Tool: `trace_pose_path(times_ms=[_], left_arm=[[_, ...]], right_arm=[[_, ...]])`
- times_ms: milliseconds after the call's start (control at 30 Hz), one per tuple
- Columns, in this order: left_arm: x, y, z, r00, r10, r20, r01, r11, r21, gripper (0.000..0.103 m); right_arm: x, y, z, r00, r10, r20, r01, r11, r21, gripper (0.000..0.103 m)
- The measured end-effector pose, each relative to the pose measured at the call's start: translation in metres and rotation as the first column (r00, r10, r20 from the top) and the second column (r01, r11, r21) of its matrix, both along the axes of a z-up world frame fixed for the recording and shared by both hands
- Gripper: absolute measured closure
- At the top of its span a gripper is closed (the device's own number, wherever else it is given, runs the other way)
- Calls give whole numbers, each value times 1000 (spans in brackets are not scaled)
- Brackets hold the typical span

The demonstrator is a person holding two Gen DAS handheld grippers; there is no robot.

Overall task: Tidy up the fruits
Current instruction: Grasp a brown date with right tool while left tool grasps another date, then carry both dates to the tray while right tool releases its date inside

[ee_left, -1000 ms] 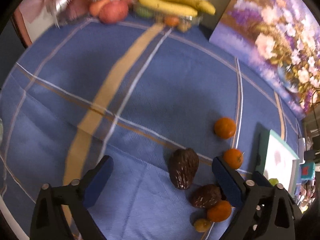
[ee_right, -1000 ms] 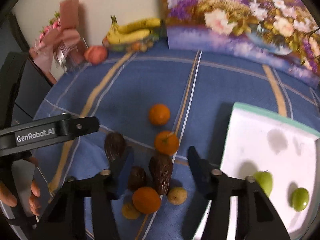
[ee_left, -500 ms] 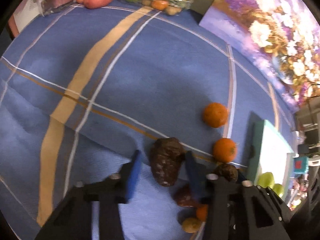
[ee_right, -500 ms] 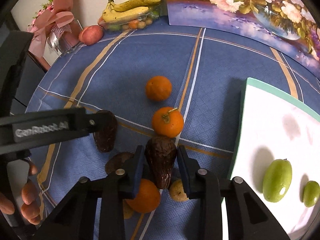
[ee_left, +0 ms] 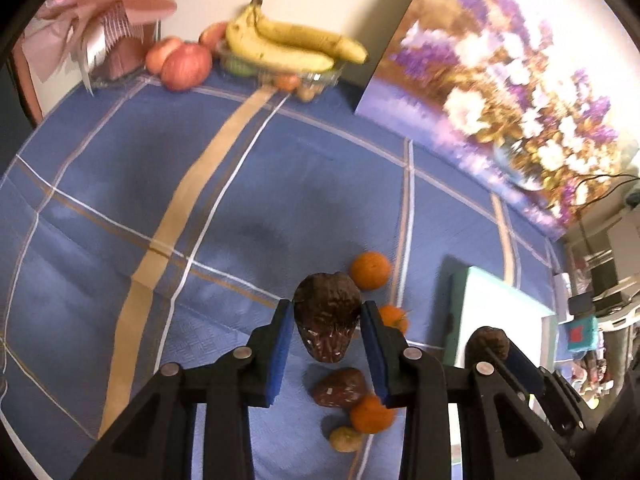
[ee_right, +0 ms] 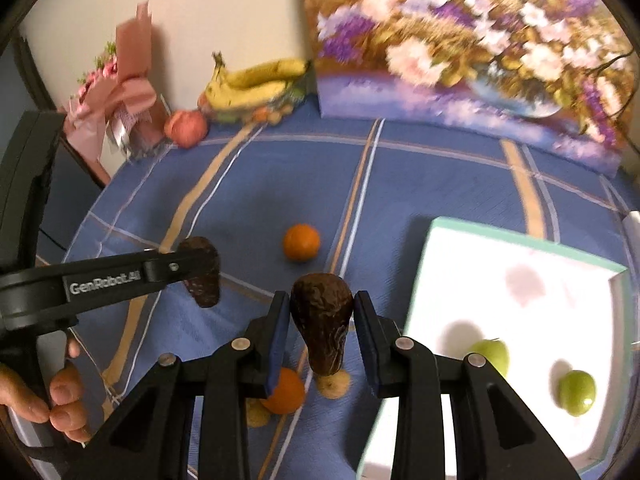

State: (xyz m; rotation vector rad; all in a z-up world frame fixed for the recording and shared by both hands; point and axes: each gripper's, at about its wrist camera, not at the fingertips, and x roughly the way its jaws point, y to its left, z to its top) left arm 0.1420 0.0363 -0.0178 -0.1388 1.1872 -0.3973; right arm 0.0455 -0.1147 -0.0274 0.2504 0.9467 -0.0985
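My left gripper point(ee_left: 326, 310) is shut on a dark brown wrinkled avocado point(ee_left: 325, 334) and holds it above the blue cloth. My right gripper point(ee_right: 321, 300) is shut on a second dark avocado point(ee_right: 322, 324), also off the cloth. In the left wrist view a third avocado point(ee_left: 340, 387) lies below, beside three oranges point(ee_left: 370, 270) and a small yellow fruit point(ee_left: 345, 439). The white tray point(ee_right: 520, 280) with a teal rim lies to the right and holds two green fruits point(ee_right: 490, 354).
At the far edge are bananas point(ee_left: 288, 46) on a clear container, apples point(ee_left: 186, 66), a pink bouquet point(ee_right: 120, 96) and a flower painting point(ee_right: 460, 48) leaning on the wall. A person's hand point(ee_right: 60, 404) grips the left tool.
Both grippers have shut, each on an avocado, and have lifted the fruit off the cloth. The view has tipped up toward the wall.
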Motion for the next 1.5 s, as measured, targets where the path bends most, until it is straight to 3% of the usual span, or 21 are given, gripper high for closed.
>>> trace_pose_path(times_ms=[400, 1200, 1500], left_arm=[[-35, -32, 48, 989, -88, 119, 91, 996, -19, 66], [-88, -115, 51, 950, -294, 110, 294, 956, 14, 66], [-100, -131, 45, 940, -325, 102, 322, 946, 41, 66]], right_arm=[[-41, -48, 34, 984, -174, 47, 175, 984, -24, 69], [-98, -121, 60, 934, -349, 72, 350, 936, -12, 69], [-118, -134, 72, 922, -374, 97, 378, 926, -24, 69]])
